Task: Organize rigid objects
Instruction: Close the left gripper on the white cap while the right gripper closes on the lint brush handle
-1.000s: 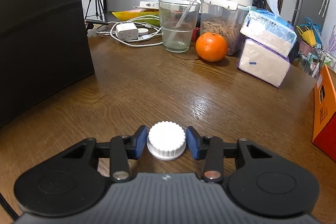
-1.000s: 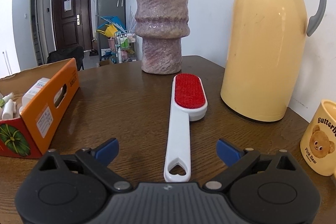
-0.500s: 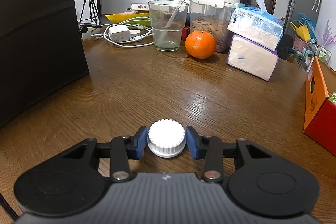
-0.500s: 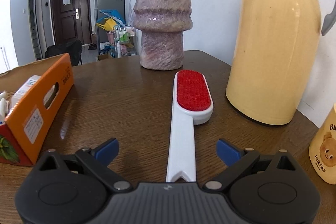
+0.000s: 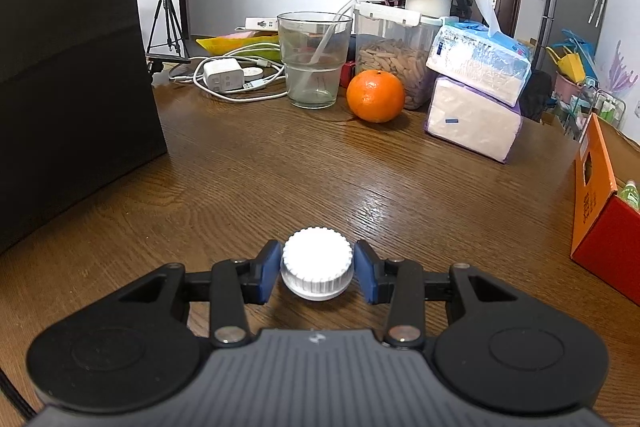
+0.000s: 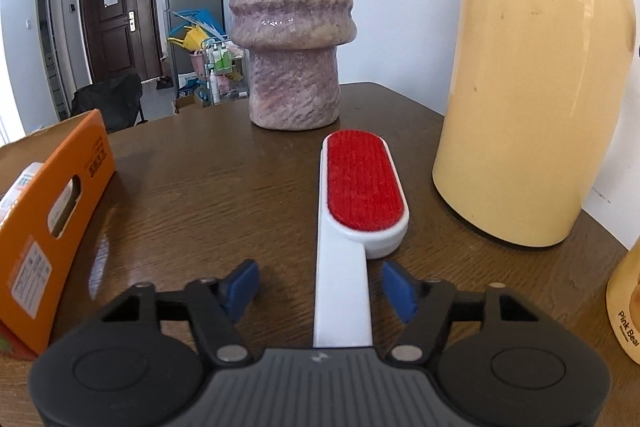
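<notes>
A white ribbed bottle cap (image 5: 317, 261) sits between the blue pads of my left gripper (image 5: 317, 277), which is shut on it just above the wooden table (image 5: 280, 179). A white lint brush with a red pad (image 6: 362, 183) lies on the table, pointing away from me. Its handle (image 6: 342, 291) runs between the fingers of my right gripper (image 6: 320, 289). Those jaws are closing, and a gap still shows on each side of the handle. The orange cardboard box (image 6: 52, 195) stands left of the brush and appears at the right edge (image 5: 592, 195) in the left wrist view.
A black box (image 5: 72, 67) fills the left. A glass (image 5: 314, 61), an orange (image 5: 375, 97), a food jar (image 5: 390, 59), stacked tissue packs (image 5: 474, 99) and cables (image 5: 232, 79) crowd the far side. A stone vase (image 6: 294, 27), cream thermos (image 6: 532, 87) and yellow mug (image 6: 626, 307) surround the brush.
My right gripper moved forward along the brush handle and its jaws narrowed around it. The left gripper kept its hold on the cap and barely moved.
</notes>
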